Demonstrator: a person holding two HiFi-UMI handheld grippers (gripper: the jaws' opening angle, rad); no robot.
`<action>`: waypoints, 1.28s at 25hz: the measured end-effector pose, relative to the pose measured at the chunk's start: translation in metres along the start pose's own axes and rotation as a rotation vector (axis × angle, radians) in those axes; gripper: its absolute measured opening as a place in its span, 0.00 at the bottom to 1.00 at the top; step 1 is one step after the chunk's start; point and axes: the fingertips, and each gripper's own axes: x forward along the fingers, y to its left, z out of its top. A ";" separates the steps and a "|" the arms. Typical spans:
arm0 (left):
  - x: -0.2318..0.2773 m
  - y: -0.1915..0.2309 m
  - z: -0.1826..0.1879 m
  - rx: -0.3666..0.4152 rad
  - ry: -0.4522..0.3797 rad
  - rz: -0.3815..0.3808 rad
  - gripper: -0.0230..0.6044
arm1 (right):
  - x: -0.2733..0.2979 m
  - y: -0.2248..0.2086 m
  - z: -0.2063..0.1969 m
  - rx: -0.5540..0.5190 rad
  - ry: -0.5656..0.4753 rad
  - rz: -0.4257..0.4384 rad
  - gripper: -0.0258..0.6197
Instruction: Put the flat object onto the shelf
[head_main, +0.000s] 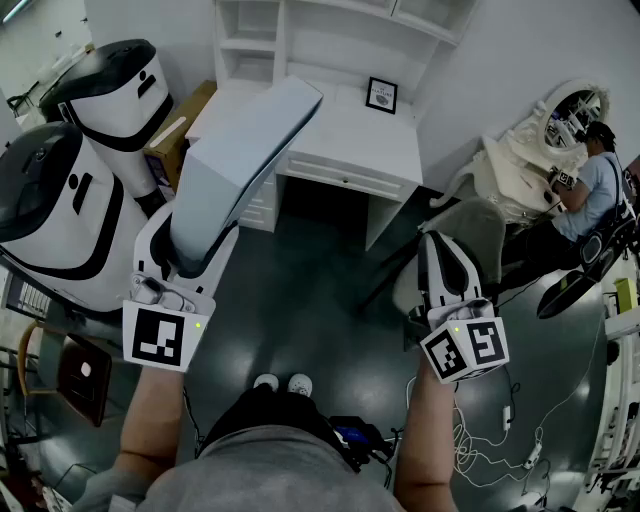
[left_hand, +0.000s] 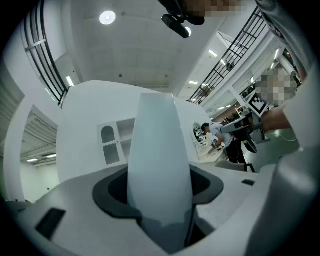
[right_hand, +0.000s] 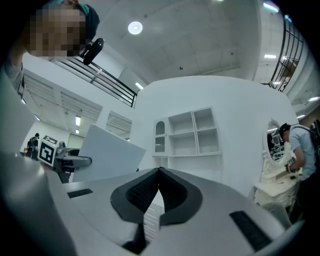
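The flat object is a pale grey-white board (head_main: 245, 160), tilted up and away over the dark floor in front of the desk. My left gripper (head_main: 188, 252) is shut on its lower end. In the left gripper view the board (left_hand: 159, 165) rises edge-on from between the jaws of that gripper (left_hand: 161, 205). My right gripper (head_main: 445, 262) hangs to the right, shut with nothing in it; in its own view the right gripper (right_hand: 159, 174) has its pads together, and the board (right_hand: 107, 152) shows at the left. The white shelf unit (head_main: 300, 40) stands on the desk against the wall, also visible as open compartments (right_hand: 192, 132).
A white desk (head_main: 350, 135) with drawers carries a small black picture frame (head_main: 381, 95). Two large white-and-black machines (head_main: 70, 190) stand at the left. At the right are a grey chair (head_main: 470, 230), a person (head_main: 592, 185) at a white mirror table, and cables (head_main: 490, 440) on the floor.
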 end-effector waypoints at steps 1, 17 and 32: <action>0.001 -0.001 0.000 0.000 0.000 -0.002 0.47 | 0.001 0.000 0.000 -0.002 -0.001 0.000 0.08; 0.030 -0.026 0.005 0.011 0.002 -0.004 0.47 | 0.009 -0.022 -0.003 0.017 0.011 0.043 0.08; 0.062 -0.052 0.015 0.066 0.019 0.038 0.47 | 0.021 -0.065 -0.010 0.072 0.006 0.091 0.08</action>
